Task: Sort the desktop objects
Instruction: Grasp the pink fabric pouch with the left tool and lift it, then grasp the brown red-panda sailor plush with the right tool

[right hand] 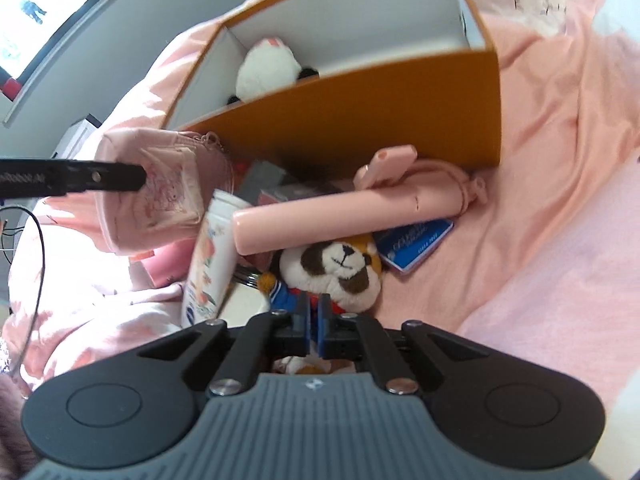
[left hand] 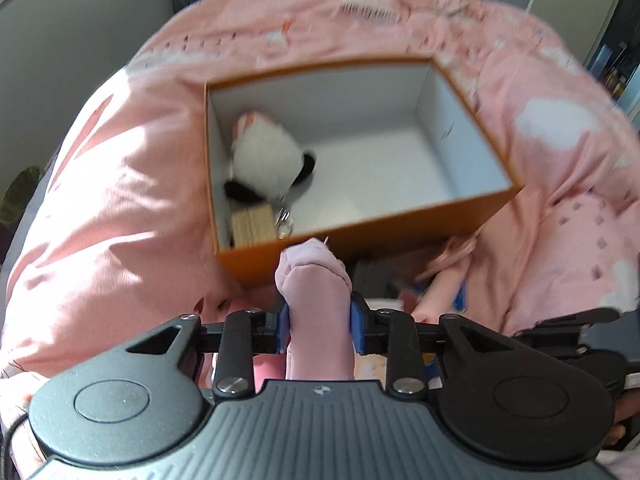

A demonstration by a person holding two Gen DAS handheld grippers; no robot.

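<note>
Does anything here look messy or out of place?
Yes. Outside the orange box, a heap sits jumbled on the pink bedding: a pink stick lies slanted across a plush dog, and a bottle leans against it. Inside, a panda is tumbled into one corner.

The left hand-held gripper (left hand: 319, 330) is clamped on a soft pink pouch (left hand: 316, 308), blue pads pressed into both its sides, the pouch's rounded end just at the near wall of the orange box (left hand: 400, 236). Inside the white-lined box, against its left wall, lies a black-and-white plush toy (left hand: 266, 160) with a wooden block (left hand: 254, 226) in the near corner beside something shiny. The box sits on a bed under a pink quilt (left hand: 120, 200). Blurred odds and ends lie right of the pouch.
</note>
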